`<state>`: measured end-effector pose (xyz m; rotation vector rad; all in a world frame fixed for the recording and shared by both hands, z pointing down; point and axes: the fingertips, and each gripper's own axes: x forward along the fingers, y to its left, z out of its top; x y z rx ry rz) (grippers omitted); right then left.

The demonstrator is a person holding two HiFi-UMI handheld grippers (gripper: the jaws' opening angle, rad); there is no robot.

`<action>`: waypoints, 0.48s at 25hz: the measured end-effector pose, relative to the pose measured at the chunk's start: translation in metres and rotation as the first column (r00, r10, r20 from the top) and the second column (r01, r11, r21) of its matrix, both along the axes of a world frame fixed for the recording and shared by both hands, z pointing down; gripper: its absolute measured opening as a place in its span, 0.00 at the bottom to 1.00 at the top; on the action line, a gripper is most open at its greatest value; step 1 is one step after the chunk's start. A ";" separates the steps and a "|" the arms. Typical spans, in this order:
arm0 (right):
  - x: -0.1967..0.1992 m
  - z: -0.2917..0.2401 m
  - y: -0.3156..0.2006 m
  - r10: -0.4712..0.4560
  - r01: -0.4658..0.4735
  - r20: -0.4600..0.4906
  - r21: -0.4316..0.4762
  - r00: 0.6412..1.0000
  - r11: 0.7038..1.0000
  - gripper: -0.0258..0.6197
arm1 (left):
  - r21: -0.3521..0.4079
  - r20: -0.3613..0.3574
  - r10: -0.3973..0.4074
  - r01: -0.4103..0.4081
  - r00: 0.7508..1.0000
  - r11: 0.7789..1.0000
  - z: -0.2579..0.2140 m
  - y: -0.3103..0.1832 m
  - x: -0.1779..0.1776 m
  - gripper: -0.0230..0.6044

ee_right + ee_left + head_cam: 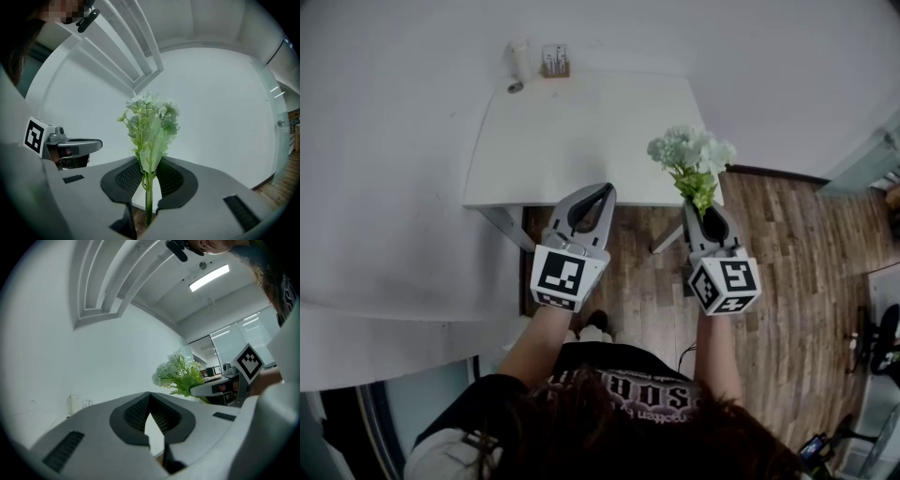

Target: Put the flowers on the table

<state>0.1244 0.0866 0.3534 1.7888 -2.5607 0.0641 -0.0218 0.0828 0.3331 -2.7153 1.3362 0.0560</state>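
Since the jaws of the right gripper [148,164] are clenched on the thin stem [148,199], the flowers [150,119] stand upright above them, in the air at the bench's [581,131] near right corner, not yet set down. The left gripper [150,401] hangs beside, jaws closed on nothing. Best, I'd say, to carry the flowers over the bench's bare middle, lower them flat, and release only once they rest.
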 end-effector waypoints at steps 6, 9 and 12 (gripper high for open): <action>-0.005 0.000 -0.045 0.006 -0.006 -0.004 -0.018 1.000 1.000 0.18 | -0.014 -0.001 0.002 -0.002 1.000 1.000 -0.001 -0.043 -0.010 0.03; -0.009 0.000 -0.061 0.005 -0.005 -0.010 -0.024 1.000 1.000 0.18 | -0.018 0.000 0.005 -0.005 1.000 1.000 -0.003 -0.057 -0.015 0.03; -0.012 -0.002 -0.084 0.014 -0.014 -0.012 -0.031 1.000 0.999 0.18 | -0.023 0.000 0.009 -0.009 1.000 1.000 -0.006 -0.076 -0.022 0.03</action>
